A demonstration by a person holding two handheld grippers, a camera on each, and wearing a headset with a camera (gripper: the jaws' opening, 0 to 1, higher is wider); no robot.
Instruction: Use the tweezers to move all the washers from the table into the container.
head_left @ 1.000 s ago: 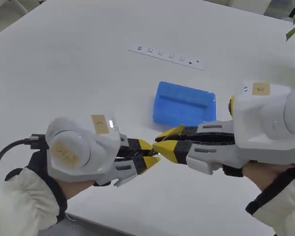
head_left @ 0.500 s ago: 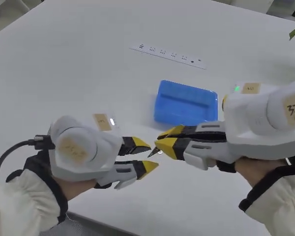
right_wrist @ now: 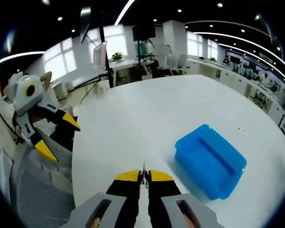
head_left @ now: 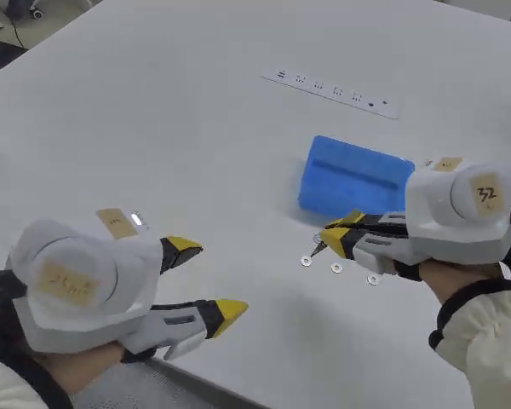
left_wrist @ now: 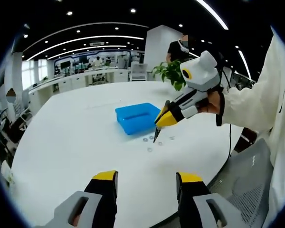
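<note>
My right gripper (head_left: 332,242) is shut on thin metal tweezers (head_left: 318,251), whose tip points down at the white table just left of the jaws. Three small metal washers (head_left: 336,268) lie on the table under and beside that tip. Right behind them stands the blue container (head_left: 356,177). My left gripper (head_left: 206,281) hangs open at the near left with nothing between its jaws. The left gripper view looks across at the right gripper (left_wrist: 168,118), the tweezers (left_wrist: 155,137), the washers (left_wrist: 149,149) and the container (left_wrist: 137,117). In the right gripper view the tweezers (right_wrist: 144,172) stick out between shut jaws.
A white power strip (head_left: 336,92) lies flat on the table beyond the container. The table's near edge (head_left: 238,396) runs just below the left gripper. A green plant (left_wrist: 170,73) and a person stand at the far side in the left gripper view.
The left gripper has opened and drawn back to the left, away from the right gripper. The tweezers stay in the right gripper. The washers have come into sight.
</note>
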